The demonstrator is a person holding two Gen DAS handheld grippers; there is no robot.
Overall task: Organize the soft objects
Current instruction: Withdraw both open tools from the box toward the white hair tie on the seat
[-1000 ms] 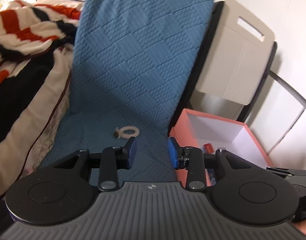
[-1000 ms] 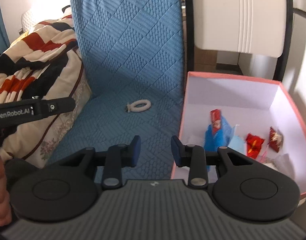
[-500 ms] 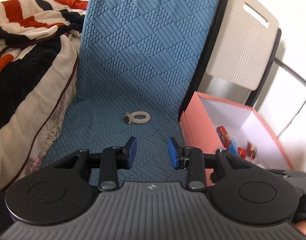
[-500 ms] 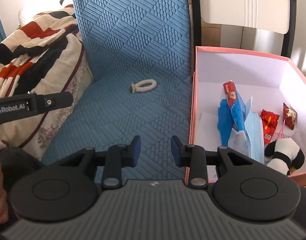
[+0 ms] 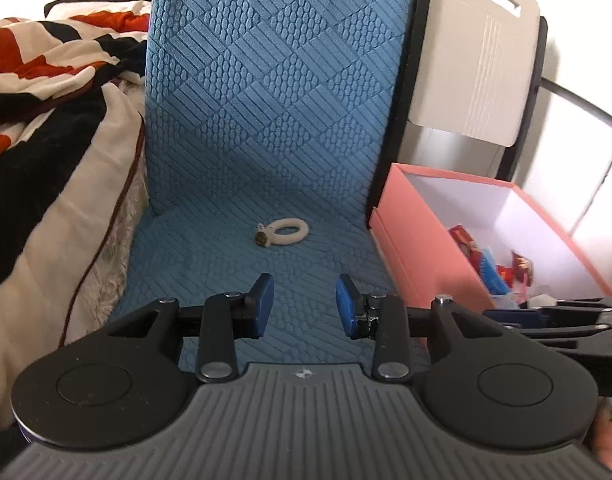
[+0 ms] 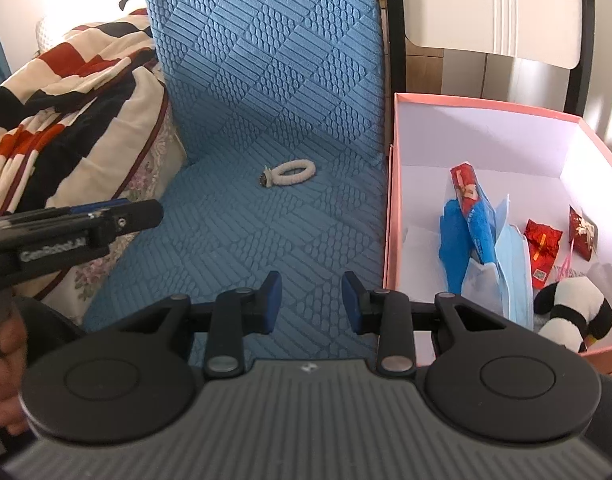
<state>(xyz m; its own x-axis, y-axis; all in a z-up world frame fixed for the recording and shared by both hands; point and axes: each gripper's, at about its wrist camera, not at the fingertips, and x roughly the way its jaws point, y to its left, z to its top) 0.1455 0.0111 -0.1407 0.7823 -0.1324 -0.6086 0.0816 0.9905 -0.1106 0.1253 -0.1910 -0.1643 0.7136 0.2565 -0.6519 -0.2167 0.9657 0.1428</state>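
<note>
Left wrist view: my left gripper (image 5: 304, 304) hangs released and empty over the blue cushion (image 5: 266, 120), the white hair tie (image 5: 284, 231) lying ahead on the seat. My right gripper (image 6: 311, 300) is likewise spread, holding nothing, beside the pink box (image 6: 387, 216) with its plush panda (image 6: 573, 312).

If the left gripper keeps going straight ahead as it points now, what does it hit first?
Probably the blue quilted seat cover: the open left gripper aims just right of the white hair tie, which it might graze; depth is unclear.
</note>
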